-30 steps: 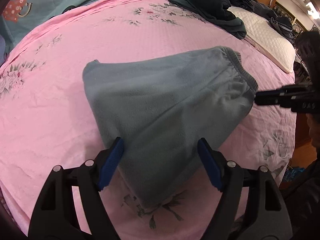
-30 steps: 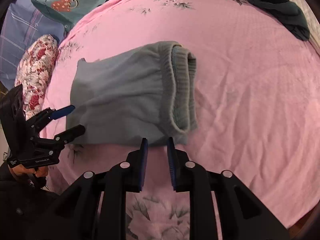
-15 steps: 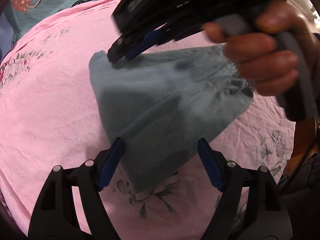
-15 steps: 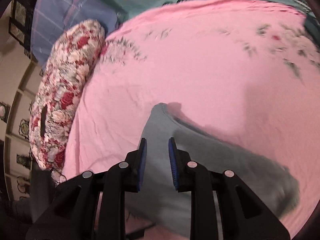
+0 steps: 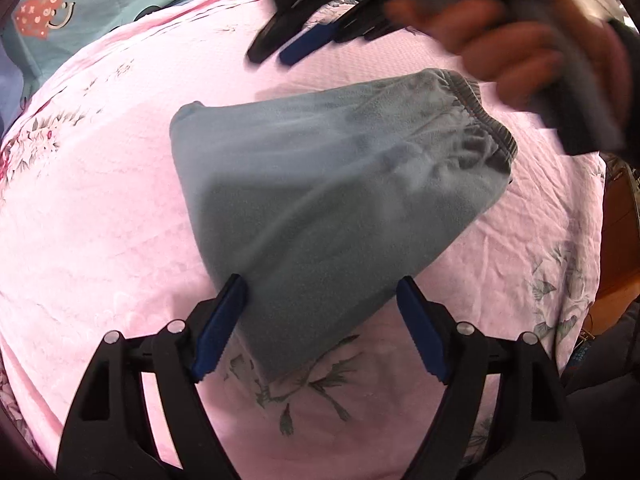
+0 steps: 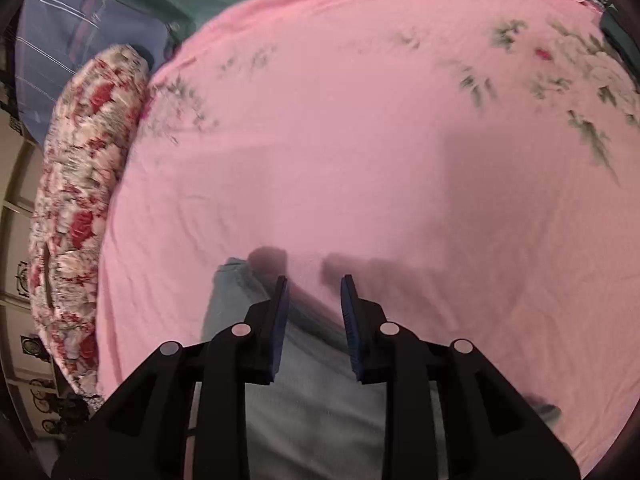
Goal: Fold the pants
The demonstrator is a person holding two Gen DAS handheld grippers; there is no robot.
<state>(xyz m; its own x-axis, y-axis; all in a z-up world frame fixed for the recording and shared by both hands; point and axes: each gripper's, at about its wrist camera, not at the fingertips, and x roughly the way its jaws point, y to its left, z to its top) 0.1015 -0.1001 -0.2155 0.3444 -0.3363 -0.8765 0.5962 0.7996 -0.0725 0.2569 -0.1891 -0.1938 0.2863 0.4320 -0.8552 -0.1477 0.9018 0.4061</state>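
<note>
Pants (image 5: 332,208), folded into a grey bundle, lie on the pink bedsheet (image 5: 100,220), long axis running from the near edge of the bed toward the far right, waistband (image 5: 486,120) at the far end. The left tool (image 5: 320,324) is spread wide, straddling the near end. The right tool (image 6: 313,312), slightly parted and holding nothing, hovers above the pants' far edge.

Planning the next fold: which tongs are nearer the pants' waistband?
Right. The right tongs hover over the bed just beyond the waistband. The left tongs straddle the pants' opposite, narrow end.
</note>
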